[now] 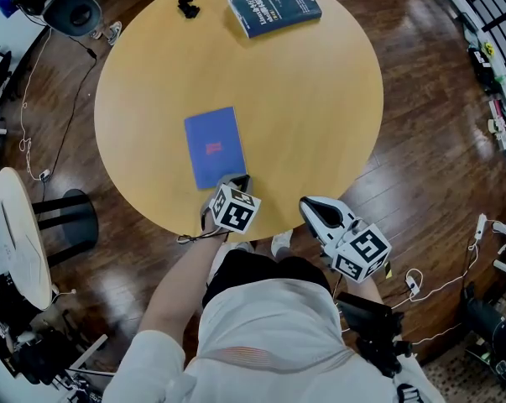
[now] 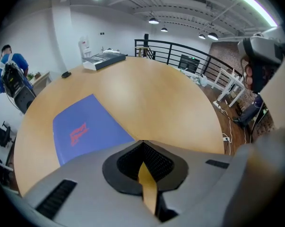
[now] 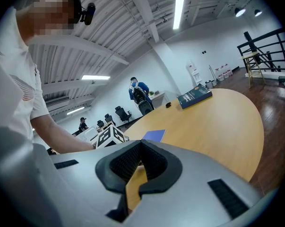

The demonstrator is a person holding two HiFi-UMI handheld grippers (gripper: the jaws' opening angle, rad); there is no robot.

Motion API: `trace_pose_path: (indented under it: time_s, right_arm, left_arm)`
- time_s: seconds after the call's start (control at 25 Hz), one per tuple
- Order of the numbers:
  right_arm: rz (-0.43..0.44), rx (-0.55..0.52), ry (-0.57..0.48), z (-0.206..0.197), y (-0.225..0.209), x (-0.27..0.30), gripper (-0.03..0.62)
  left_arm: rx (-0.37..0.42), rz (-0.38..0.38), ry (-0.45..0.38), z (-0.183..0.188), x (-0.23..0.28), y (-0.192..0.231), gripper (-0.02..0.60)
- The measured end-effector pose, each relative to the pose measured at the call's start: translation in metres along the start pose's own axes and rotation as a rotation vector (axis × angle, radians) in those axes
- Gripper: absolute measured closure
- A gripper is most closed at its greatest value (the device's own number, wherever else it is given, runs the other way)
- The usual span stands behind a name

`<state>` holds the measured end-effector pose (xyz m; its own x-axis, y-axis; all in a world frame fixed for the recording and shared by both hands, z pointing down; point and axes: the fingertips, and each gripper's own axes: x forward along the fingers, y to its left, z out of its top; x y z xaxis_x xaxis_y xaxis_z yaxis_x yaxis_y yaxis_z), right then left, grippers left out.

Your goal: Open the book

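Observation:
A thin blue book (image 1: 212,147) with a red mark on its cover lies closed and flat on the round wooden table (image 1: 320,107), near the front edge. My left gripper (image 1: 238,180) points steeply down at the book's near right corner, jaws together. In the left gripper view the book (image 2: 85,126) ends right at the left gripper (image 2: 142,144); I cannot see any cover pinched between the pads. My right gripper (image 1: 307,204) hovers off the table's front edge to the right, shut and holding nothing. In the right gripper view the book (image 3: 154,135) shows beyond the right gripper (image 3: 141,143).
A thick dark blue book (image 1: 273,5) and a small black object (image 1: 188,7) lie at the table's far side. A black stool (image 1: 68,217) and a white side table (image 1: 18,233) stand at the left. Cables run over the dark wood floor. A person (image 2: 12,65) stands far off.

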<state>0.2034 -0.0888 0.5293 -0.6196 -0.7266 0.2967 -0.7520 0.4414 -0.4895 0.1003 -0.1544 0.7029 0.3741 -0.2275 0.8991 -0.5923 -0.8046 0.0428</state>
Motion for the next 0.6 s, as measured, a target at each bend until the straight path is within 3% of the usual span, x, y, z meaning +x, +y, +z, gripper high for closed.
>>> trace_pose_path:
  time_s: [0.36,0.44,0.6]
  right_arm:
    - [0.017,0.0,0.009,-0.003,0.004,0.007,0.595]
    - [0.025,-0.004,0.014,-0.002,0.005,0.01,0.594]
    - [0.055,-0.013,0.024,-0.001,0.01,0.02,0.594]
  left_arm:
    - [-0.057,-0.029,-0.179,0.03,-0.046,0.0,0.575]
    - [-0.105,-0.024,-0.238,0.036,-0.064,0.006,0.575]
    - [-0.272,-0.006,-0.343,0.038,-0.103,0.03,0.575]
